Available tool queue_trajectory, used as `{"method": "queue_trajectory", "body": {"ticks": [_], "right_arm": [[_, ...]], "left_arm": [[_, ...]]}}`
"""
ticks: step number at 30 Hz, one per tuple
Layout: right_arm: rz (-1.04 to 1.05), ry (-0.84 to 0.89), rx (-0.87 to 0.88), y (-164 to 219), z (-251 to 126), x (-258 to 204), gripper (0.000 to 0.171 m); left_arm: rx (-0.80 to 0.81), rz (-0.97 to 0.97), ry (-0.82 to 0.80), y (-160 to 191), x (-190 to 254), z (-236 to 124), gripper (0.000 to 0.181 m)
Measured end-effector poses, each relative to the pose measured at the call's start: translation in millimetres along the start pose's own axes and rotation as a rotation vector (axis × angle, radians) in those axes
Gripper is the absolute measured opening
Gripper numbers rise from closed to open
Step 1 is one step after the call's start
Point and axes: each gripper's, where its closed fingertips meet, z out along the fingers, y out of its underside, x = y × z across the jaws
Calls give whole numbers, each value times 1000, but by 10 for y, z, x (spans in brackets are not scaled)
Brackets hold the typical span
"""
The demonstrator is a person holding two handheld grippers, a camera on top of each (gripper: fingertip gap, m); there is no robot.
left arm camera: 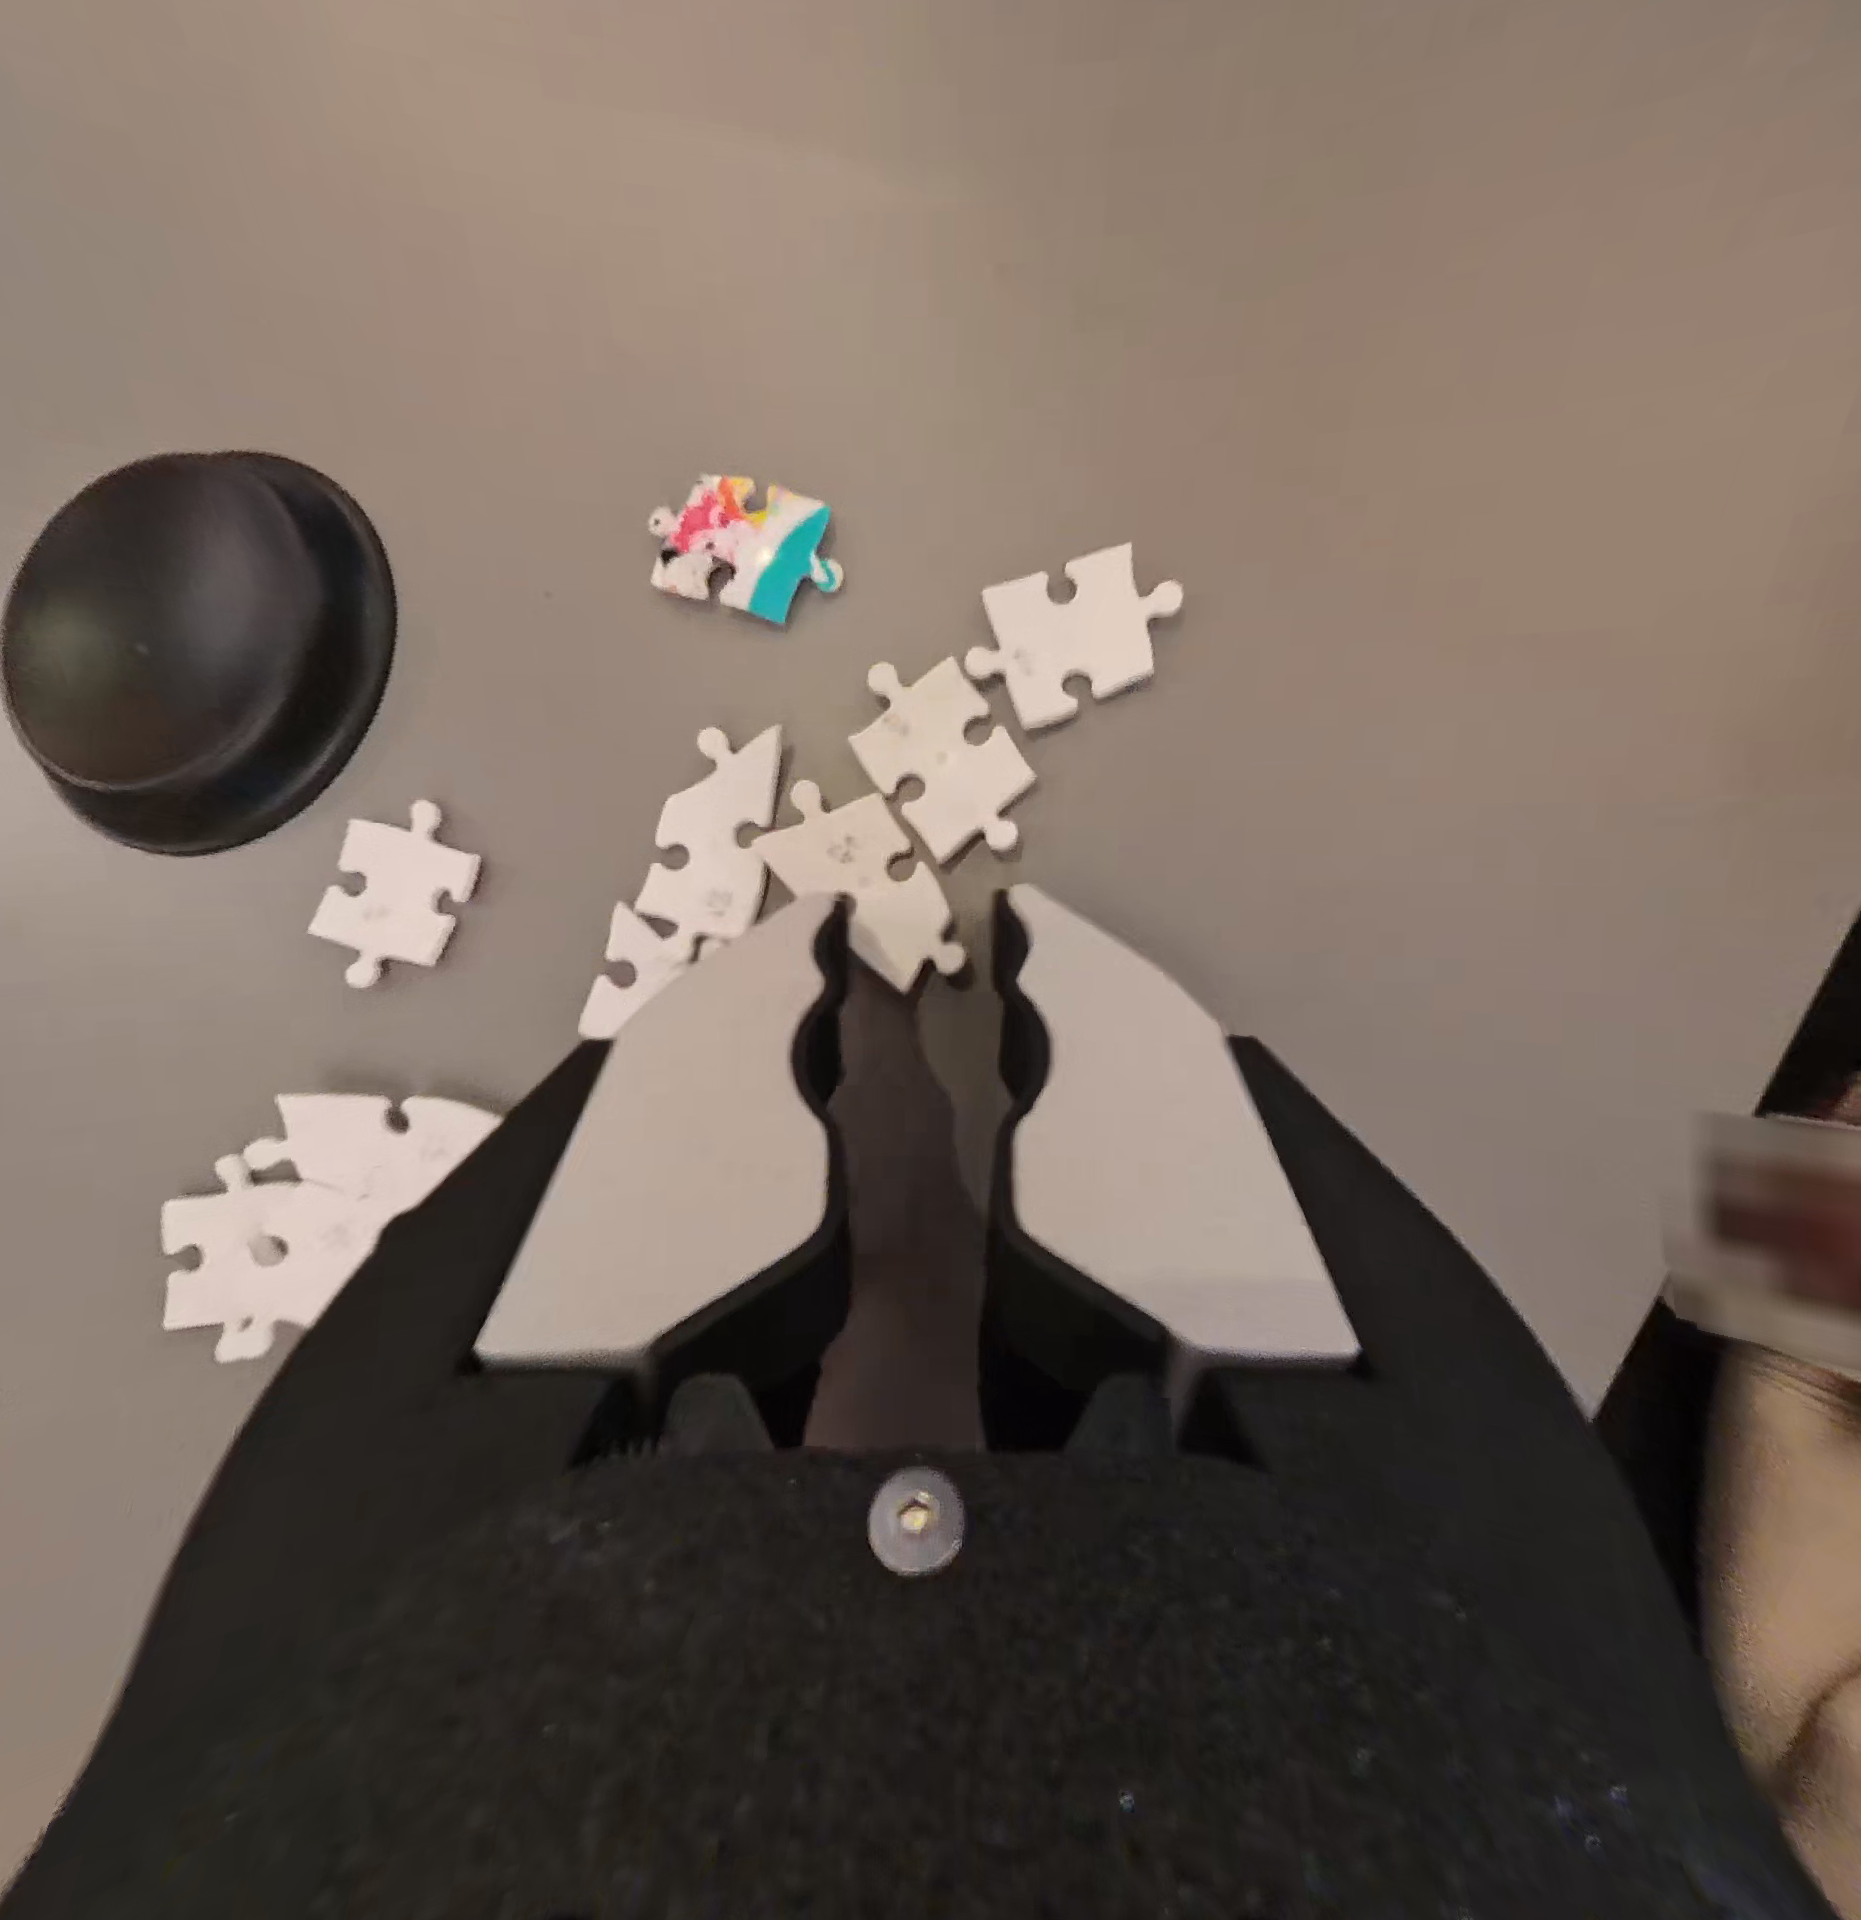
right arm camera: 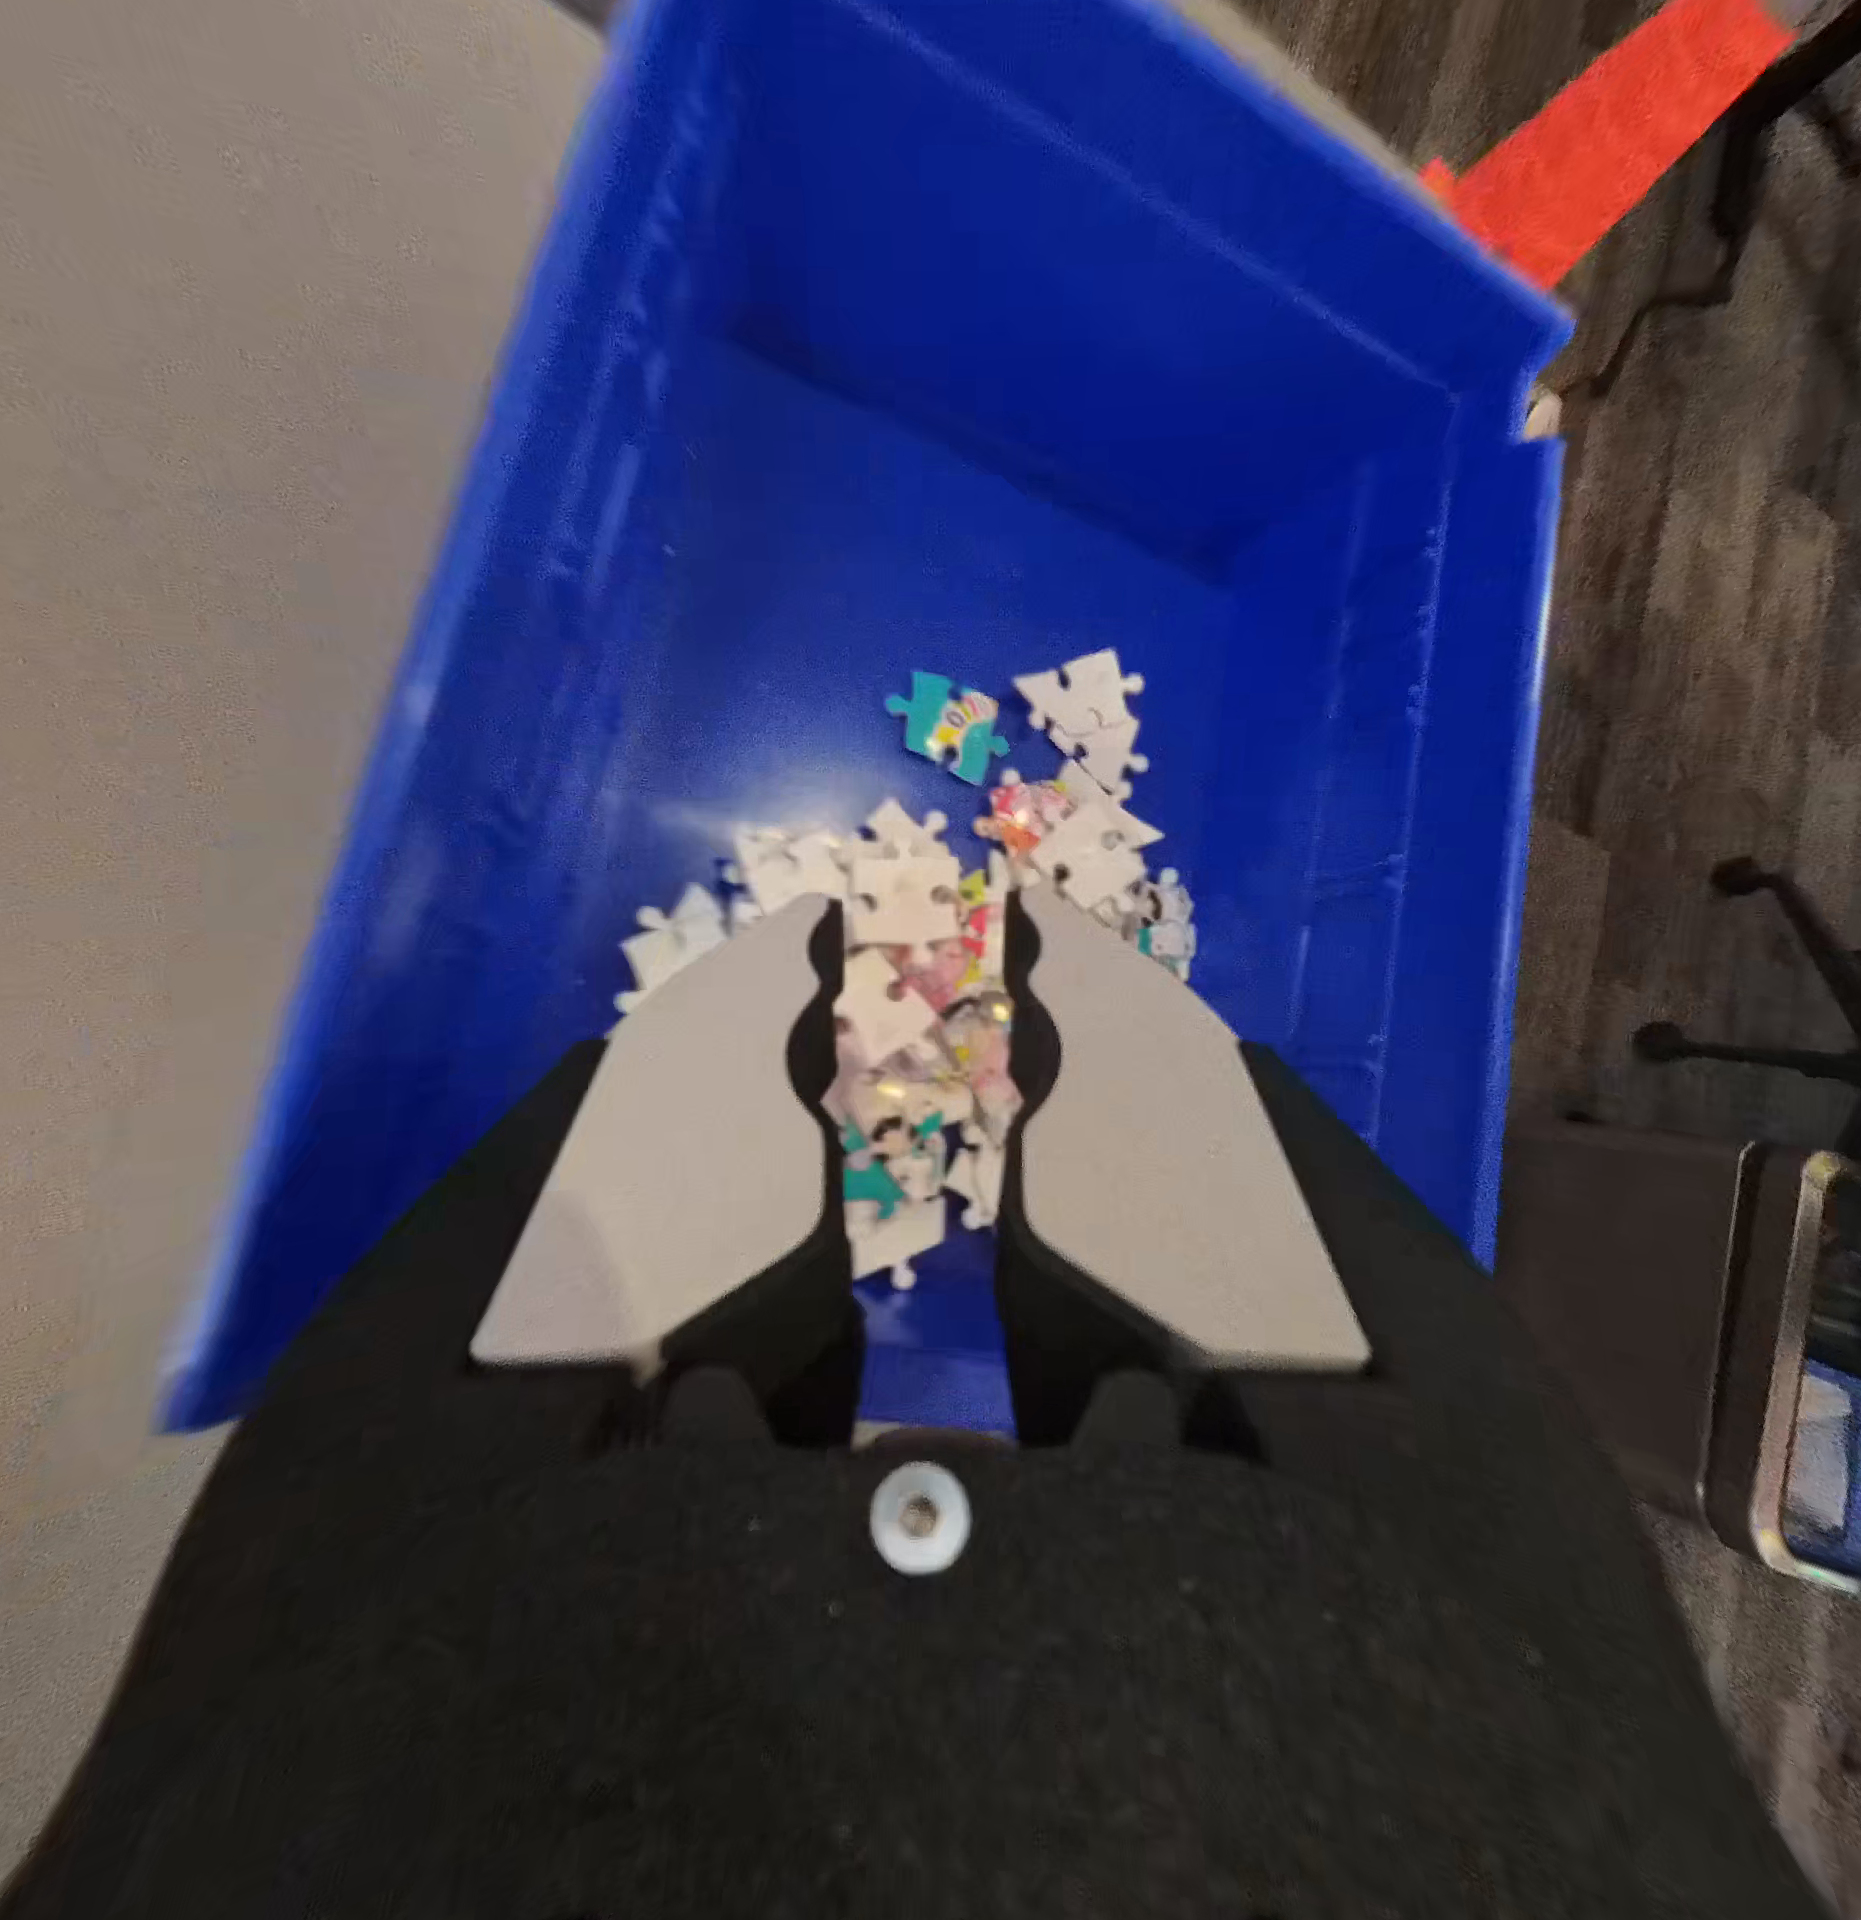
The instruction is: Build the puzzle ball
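No ball shape exists yet: the puzzle is still loose pieces in two places, so I judge the build to be at its very start.

On the grey worktop (left arm camera: 1217, 312), in the left wrist view, about eight or nine pieces lie scattered. All but one are white side up; the colourful piece (left arm camera: 744, 548) lies printed side up, a little beyond the rest. A few seem to be joined or overlapping: the white pair (left arm camera: 941, 758) near the middle touch one another, and a small cluster (left arm camera: 282, 1216) at the lower left looks like two or three pieces overlapping, though I cannot tell whether any are truly locked. A black dome-shaped stand (left arm camera: 193, 649) sits well apart on the left with nothing on it.

The left gripper (left arm camera: 918, 914) hovers just over a white piece (left arm camera: 864, 883), its fingers a narrow gap apart and holding nothing.

In the right wrist view, the much larger heap of pieces (right arm camera: 926, 997) remains in the blue bin (right arm camera: 1009, 312), white and printed sides mixed, with a teal piece (right arm camera: 952, 722) lying apart at the far edge of the pile. The right gripper (right arm camera: 921, 914) points down into that heap, fingers narrowly parted and empty, as far as I can tell.

What is left is nearly everything: taking pieces out, turning them, joining them into a curved shell.
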Motion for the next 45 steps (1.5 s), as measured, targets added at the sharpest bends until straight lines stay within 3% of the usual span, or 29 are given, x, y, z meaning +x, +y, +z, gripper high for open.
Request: {"method": "queue_trajectory", "body": {"ticks": [4, 6, 10, 14, 18, 20, 24, 28, 31, 40, 45], "right_arm": [[-9, -136, 299, -335, -818, -1052, 20], [-3, -376, 381, -298, -1134, -1917, 16], [18, -916, 272, 111, -1365, -3450, 15], [-215, -1006, 225, 286, -1332, -3967, 17], [-358, -921, 235, 264, -1198, -4117, 26], [-359, -917, 222, 251, -1181, -4144, 25], [-315, -938, 266, 217, -1272, -4108, 21], [-208, -977, 258, 234, -1302, -4028, 19], [-159, -1024, 217, 261, -1290, -4034, 18], [-206, -1035, 198, 303, -1275, -4154, 16], [-79, -1178, 247, 137, -1480, -4186, 23]], "left_arm": [[26, 7, -20, -17, 20, 20, 10], [33, 16, -35, -15, -3, 11, 0], [66, 33, -36, 4, 3, -31, 0], [136, 17, 0, -74, 60, -176, 0], [144, 27, -49, -48, -85, -242, 1], [88, 51, -63, 46, -155, -154, 38], [93, 47, 33, 54, -63, -56, 44], [84, 11, 84, 48, -45, -22, 41], [102, 24, 101, 27, 2, -26, 16], [135, 76, 12, -11, -67, -74, 5], [379, -9, 81, -436, 15, -415, 1]]}}
